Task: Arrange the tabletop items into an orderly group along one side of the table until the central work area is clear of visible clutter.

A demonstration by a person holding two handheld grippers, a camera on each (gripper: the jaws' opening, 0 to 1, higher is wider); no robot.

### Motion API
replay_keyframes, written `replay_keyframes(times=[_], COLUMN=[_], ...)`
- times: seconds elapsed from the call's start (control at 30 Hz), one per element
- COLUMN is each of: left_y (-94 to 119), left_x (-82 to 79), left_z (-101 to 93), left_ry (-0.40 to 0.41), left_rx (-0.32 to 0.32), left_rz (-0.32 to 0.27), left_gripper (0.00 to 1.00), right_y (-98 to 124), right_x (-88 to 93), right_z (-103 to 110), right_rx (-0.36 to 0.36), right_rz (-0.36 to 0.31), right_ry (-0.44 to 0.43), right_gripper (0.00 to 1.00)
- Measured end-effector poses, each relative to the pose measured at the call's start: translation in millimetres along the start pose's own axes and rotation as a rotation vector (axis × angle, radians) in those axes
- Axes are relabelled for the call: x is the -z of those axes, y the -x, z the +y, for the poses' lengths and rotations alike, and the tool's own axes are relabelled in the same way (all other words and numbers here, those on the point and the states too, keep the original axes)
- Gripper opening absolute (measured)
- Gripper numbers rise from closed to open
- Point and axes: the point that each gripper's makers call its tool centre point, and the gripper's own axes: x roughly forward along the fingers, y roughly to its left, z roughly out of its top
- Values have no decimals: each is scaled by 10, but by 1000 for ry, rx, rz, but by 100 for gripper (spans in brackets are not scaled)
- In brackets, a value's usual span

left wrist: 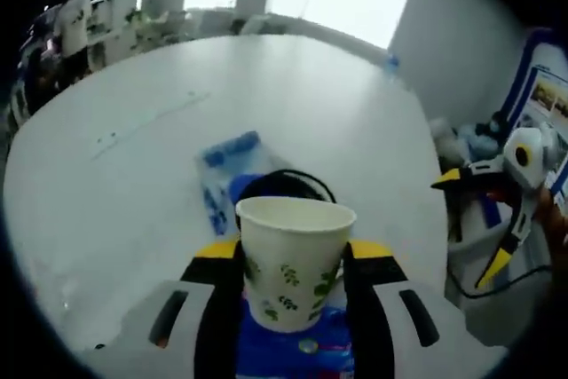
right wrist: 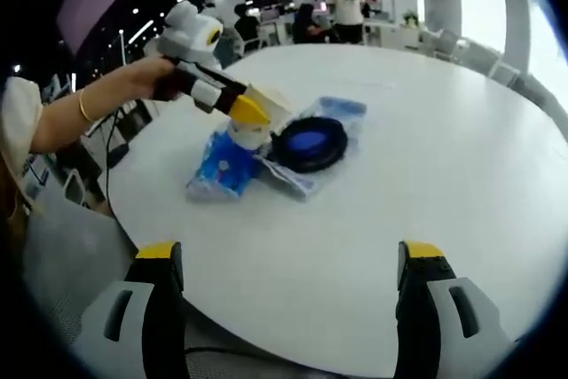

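White and round, the surface (right wrist: 461,157) spans both views. At centre-bottom of the left gripper view, the left gripper (left wrist: 293,277) has its jaws clenched on a paper cup (left wrist: 293,259) above blue packets (right wrist: 222,164) and a black-rimmed bowl (right wrist: 309,144). Low in the right gripper view, the right gripper (right wrist: 291,286) has jaws spread wide, grasping nothing.

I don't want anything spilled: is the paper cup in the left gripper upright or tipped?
Upright. The paper cup stands rim-up between the left gripper's jaws; its contents cannot be told.
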Motion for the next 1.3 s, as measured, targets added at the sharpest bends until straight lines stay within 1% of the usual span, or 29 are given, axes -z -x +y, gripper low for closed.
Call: replay_keyframes(times=[0.07,0.13,0.17,0.23,0.37,0.43,0.5,0.6,0.63,0.67,0.73,0.93,1.03,1.1,1.13,1.27,1.3], left_y=[46,68,85,108,164,213,262,355,373,403,433,578,604,625,642,706,710], left_x=[-18,-18,-34,-43,-103,-212,-250,-335,-346,-381,-370,-429,-430,-443,-453,-510,-513], left_z=[8,24,35,45,95,134,160,205,222,244,263,415,443,473,496,565,578], left_ry=[-19,-11,-4,2,0,3,14,17,8,-13,-11,-25,-23,-36,-55,-71,-70], left_rx=[-11,-18,-20,-23,-44,-63,-74,-93,-101,-115,-129,-211,-216,-234,-250,-283,-287], left_rz=[-32,-44,-65,-83,-148,-225,-262,-345,-356,-386,-393,-484,-491,-500,-505,-554,-559], left_gripper=[41,41,41,41,41,41,41,41,41,41,41,40,41,41,41,41,40], right_y=[-2,-6,-6,-8,-9,-10,-11,-14,-15,-16,-19,-31,-34,-37,-37,-43,-43], right_x=[3,7,11,22,23,20,10,9,10,13,21,48,53,42,42,44,46], right_z=[2,0,-2,-5,-2,-2,6,15,18,19,19,46,54,60,61,75,75], right_rx=[0,0,2,2,-1,-1,-5,-9,-9,-10,-10,-20,-22,-26,-26,-32,-32], right_rz=[2,4,6,12,13,11,6,5,5,6,10,24,25,19,19,19,21], right_ry=[1,0,0,3,2,-1,-4,-3,-2,-3,-3,5,2,-3,-3,-4,-3], right_gripper=[99,99,99,99,99,99,99,99,99,99,99,99,99,99,99,99,99])
